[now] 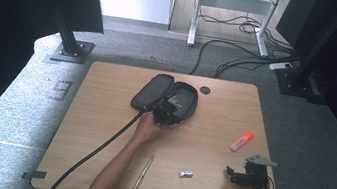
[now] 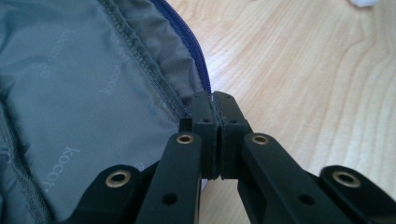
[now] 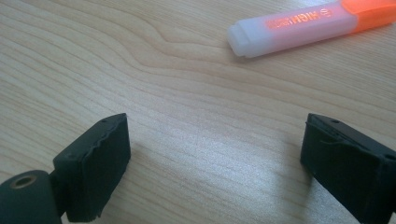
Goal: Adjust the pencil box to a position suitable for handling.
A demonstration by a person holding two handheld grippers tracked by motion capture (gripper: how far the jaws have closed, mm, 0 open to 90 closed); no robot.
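A dark pencil case (image 1: 149, 91) lies unzipped and spread flat at the back middle of the wooden table (image 1: 96, 124). My left gripper (image 1: 166, 112) rests at its near right rim. In the left gripper view the jaws (image 2: 214, 100) are shut on that rim, pinching the grey lining (image 2: 84, 93) and blue zip edge (image 2: 192, 51). My right gripper (image 1: 240, 177) sits low at the table's front right with its jaws (image 3: 215, 149) wide open and bare wood between them. An orange and white highlighter (image 1: 242, 141) (image 3: 303, 25) lies just beyond it, untouched.
A silver pen (image 1: 143, 173) lies near the front edge between my forearms. A small white and grey object (image 1: 186, 174) sits to its right. A round cable hole (image 1: 205, 90) is at the back of the table. Cables and stands cover the floor behind.
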